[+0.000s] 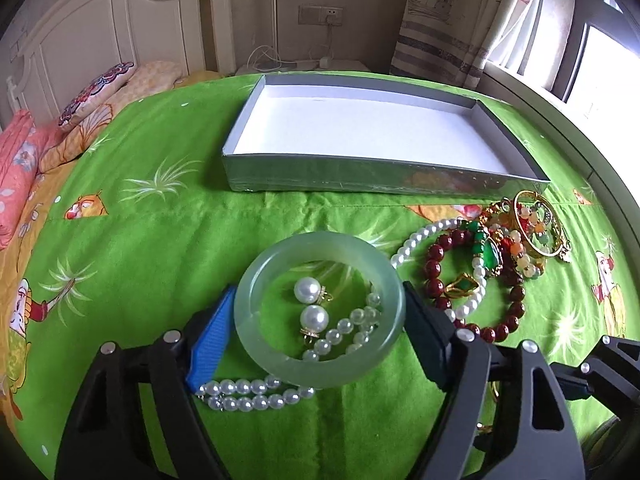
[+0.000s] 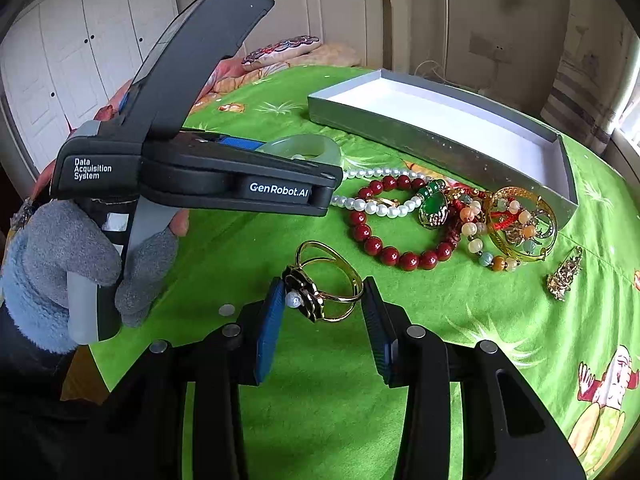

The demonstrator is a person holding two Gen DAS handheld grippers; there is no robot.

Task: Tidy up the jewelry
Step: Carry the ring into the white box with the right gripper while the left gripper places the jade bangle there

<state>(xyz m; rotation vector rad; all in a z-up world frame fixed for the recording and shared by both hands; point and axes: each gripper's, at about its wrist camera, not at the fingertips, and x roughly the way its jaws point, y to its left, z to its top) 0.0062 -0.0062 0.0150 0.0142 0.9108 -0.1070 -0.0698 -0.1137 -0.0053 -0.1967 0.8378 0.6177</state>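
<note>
A pale green jade bangle sits between the pads of my left gripper, which is shut on its two sides. Through the bangle I see two pearl earrings and a pearl strand lying on the green bedspread. My right gripper is shut on a gold ring with a black flower and a small pearl. The grey box with a white floor lies open behind the jewelry, and nothing shows inside it.
Right of the bangle lies a pile: a red bead bracelet, a white pearl necklace, a green pendant, a gold bangle and a gold brooch. A gloved hand holds the left gripper. Pillows lie at far left.
</note>
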